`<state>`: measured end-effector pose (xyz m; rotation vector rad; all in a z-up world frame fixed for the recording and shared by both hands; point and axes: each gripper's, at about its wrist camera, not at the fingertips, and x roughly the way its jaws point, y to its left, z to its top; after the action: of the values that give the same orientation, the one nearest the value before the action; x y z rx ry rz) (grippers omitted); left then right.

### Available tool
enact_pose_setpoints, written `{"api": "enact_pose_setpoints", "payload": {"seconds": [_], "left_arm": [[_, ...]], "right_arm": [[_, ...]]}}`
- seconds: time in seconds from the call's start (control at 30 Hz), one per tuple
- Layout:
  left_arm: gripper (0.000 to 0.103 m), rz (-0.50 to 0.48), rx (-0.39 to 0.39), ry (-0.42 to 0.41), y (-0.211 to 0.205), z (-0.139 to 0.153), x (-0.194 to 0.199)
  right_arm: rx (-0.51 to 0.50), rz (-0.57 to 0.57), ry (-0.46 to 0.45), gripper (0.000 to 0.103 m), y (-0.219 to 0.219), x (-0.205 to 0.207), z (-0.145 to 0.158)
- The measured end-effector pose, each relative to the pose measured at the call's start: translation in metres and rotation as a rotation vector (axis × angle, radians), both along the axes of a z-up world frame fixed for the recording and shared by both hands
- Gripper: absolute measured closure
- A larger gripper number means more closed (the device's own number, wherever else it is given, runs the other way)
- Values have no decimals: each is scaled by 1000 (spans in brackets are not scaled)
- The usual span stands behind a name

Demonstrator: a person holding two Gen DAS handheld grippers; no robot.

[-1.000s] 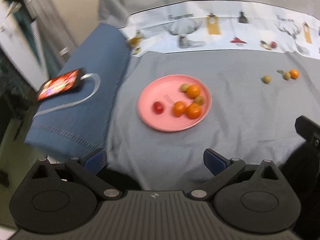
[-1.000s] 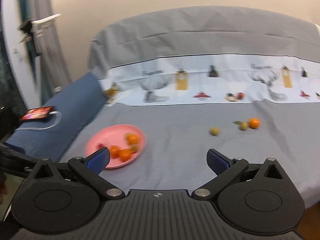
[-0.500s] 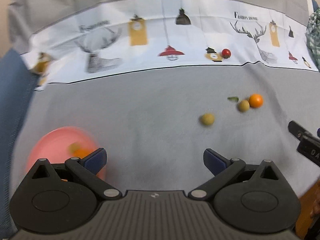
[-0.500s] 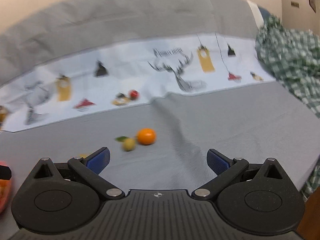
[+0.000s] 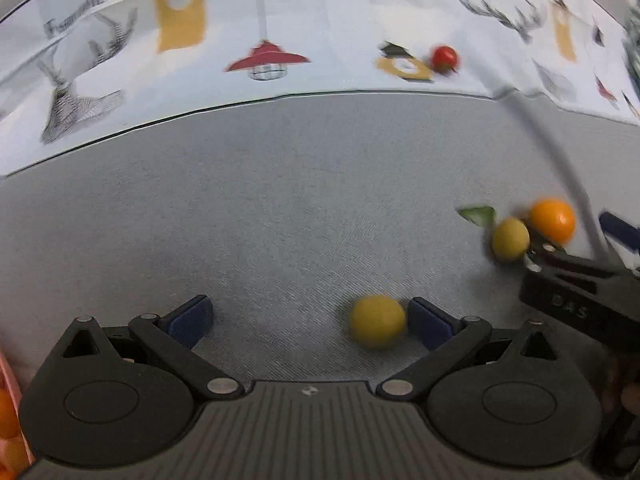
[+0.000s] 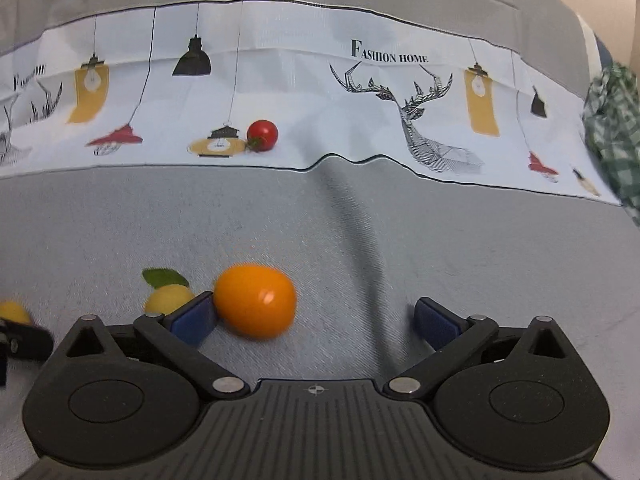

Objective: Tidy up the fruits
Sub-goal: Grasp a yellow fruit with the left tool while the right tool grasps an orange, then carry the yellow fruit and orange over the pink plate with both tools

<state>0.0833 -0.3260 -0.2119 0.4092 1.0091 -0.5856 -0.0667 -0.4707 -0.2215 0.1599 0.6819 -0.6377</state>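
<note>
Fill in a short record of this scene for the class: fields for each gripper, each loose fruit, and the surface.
left gripper: open, lone yellow fruit beside its right finger
right gripper: open, orange just inside its left finger
leafy yellow fruit: left of the orange, outside the fingers
tomato: farther back, on the printed white band
plate: pink, only its edge in the left view
surface: grey cloth

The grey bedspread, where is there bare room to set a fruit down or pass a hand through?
The grey bedspread lies bare right of the orange fruit, toward the green checked cloth. In the left wrist view it is also bare left of the lone yellow fruit, below the printed band. It is crowded around the leafed yellow fruit beside the orange one.
</note>
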Motion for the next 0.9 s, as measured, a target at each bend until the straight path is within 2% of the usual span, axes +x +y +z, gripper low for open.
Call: {"api": "enact_pose_setpoints", "payload": {"seconds": [0.07, 0.1, 0.13, 0.17, 0.2, 0.23, 0.3, 0.4, 0.6, 0.77, 0.9], "left_arm": [[0, -3, 2, -8, 0, 0, 0], [1, 10, 11, -16, 0, 1, -1], [16, 23, 1, -17, 2, 4, -3], [43, 23, -27, -15, 4, 8, -5], [60, 9, -37, -17, 5, 13, -8], [74, -7, -35, -11, 4, 17, -9], [74, -7, -51, 7, 6, 20, -8], [74, -13, -50, -24, 10, 32, -11], [74, -3, -111, -81, 47, 89, -30], [74, -10, -132, -149, 100, 146, -70], [73, 4, -120, -191, 150, 182, -107]], "right_arm": [[9, -2, -8, 1, -4, 2, 0], [0, -3, -8, 6, -3, 3, 1], [-24, 0, -8, 22, 2, 3, 2], [-61, 10, -4, 33, 8, 2, 5], [-103, 8, 14, 55, 14, 2, 6], [-140, 3, 46, 63, 19, 3, 6], [-139, 4, 55, 63, 21, 2, 7], [-30, -39, -7, 64, 7, -8, 17], [34, -122, -127, 64, 11, -44, 69], [92, -89, -236, 64, 59, -88, 123], [131, 10, -285, 64, 121, -121, 160]]}}
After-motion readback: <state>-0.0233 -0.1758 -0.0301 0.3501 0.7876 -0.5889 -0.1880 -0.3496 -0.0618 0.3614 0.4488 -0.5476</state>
